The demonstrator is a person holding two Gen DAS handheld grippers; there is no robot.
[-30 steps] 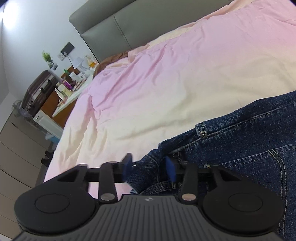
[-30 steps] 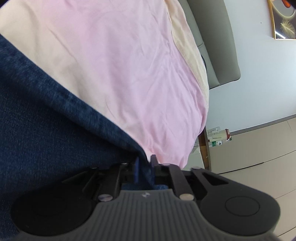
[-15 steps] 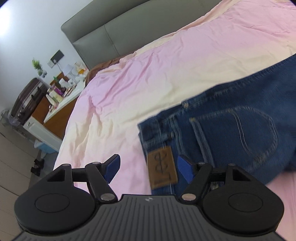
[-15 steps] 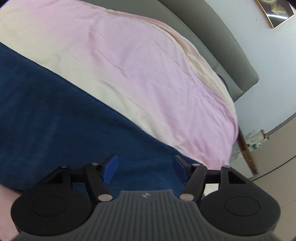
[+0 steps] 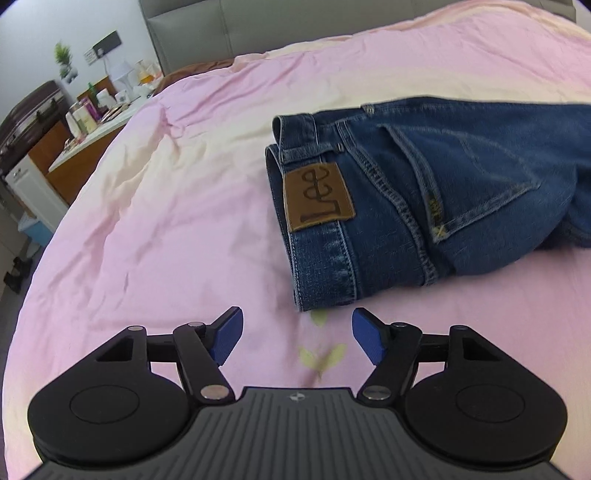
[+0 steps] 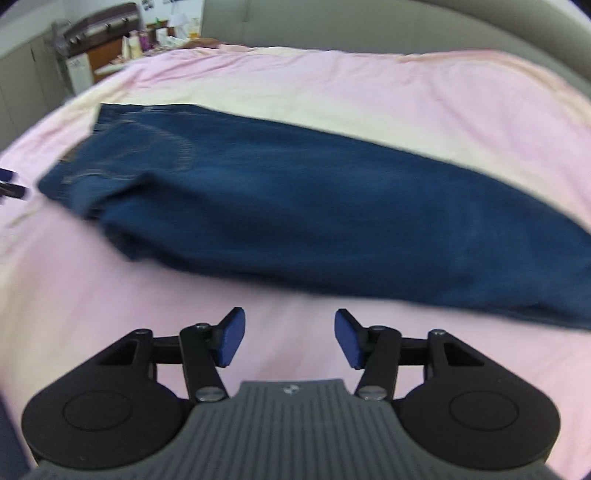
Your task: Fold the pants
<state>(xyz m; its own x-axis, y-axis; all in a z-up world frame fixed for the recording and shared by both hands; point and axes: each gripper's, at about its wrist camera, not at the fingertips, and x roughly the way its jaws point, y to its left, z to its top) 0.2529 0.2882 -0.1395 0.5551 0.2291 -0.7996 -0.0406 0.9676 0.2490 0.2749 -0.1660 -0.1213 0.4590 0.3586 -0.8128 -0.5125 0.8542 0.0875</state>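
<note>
Blue jeans (image 5: 424, 199) lie on the pink bed, folded lengthwise with one leg over the other, back pocket and brown leather waist patch (image 5: 318, 196) facing up. In the right wrist view the jeans (image 6: 314, 221) stretch from the waist at left to the leg ends at right. My left gripper (image 5: 297, 339) is open and empty, just short of the waistband corner. My right gripper (image 6: 290, 341) is open and empty, a little short of the leg's near edge.
The pink and cream bedsheet (image 5: 166, 221) covers the bed. A grey headboard (image 5: 229, 33) stands at the far end. A cluttered bedside table (image 5: 92, 122) and a dark suitcase (image 5: 29, 110) stand off the bed's left side.
Both grippers let go of the jeans, opened and pulled back. The jeans now lie flat on the bed, folded lengthwise.
</note>
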